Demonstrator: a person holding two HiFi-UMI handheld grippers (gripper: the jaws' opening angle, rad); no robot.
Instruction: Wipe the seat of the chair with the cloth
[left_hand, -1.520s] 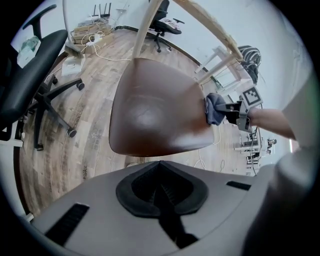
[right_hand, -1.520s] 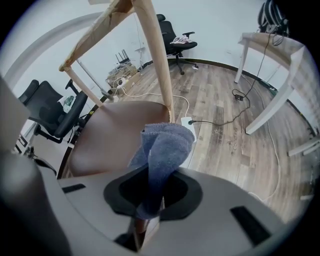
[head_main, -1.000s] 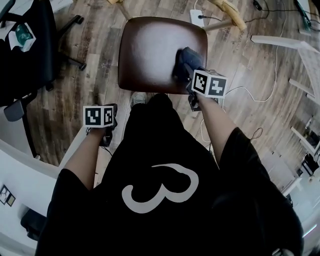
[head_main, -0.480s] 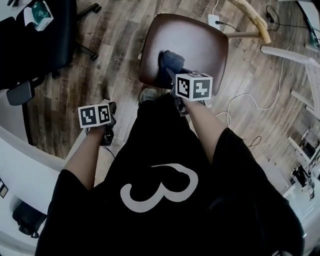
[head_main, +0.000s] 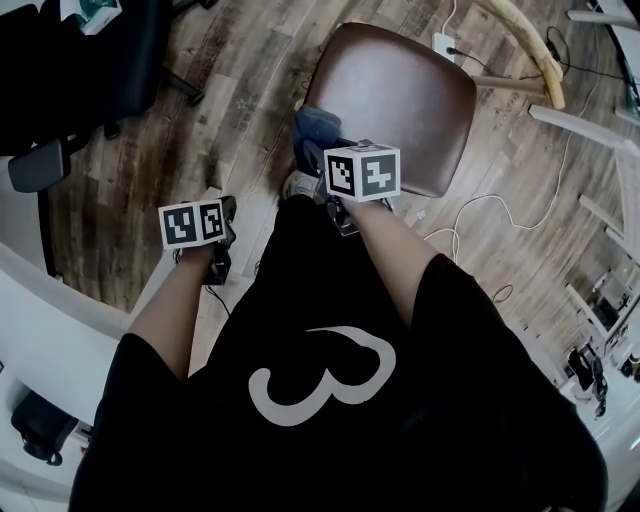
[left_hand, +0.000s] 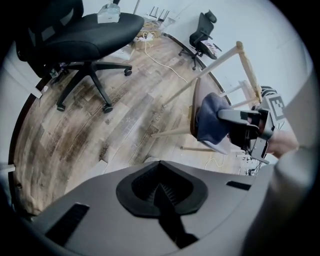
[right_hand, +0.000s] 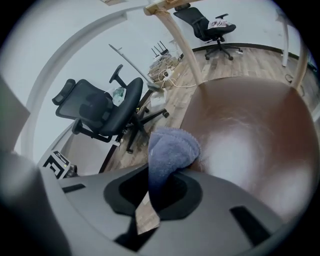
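**Wipe stroke: cloth at seat edge**

Right gripper (right_hand: 150, 200) jaws clamp the blue cloth (right_hand: 170, 150), which lies at the near-left edge of the brown seat (right_hand: 250, 145) (partly overhanging). Left gripper (left_hand: 160, 195) jaws are closed and empty. Advised: press flat and overlap passes across the seat.

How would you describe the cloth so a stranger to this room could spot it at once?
Find the glossy brown chair seat. At its near left corner, the right gripper pinches a fluffy blue-grey cloth, soft and blue against the hard brown.
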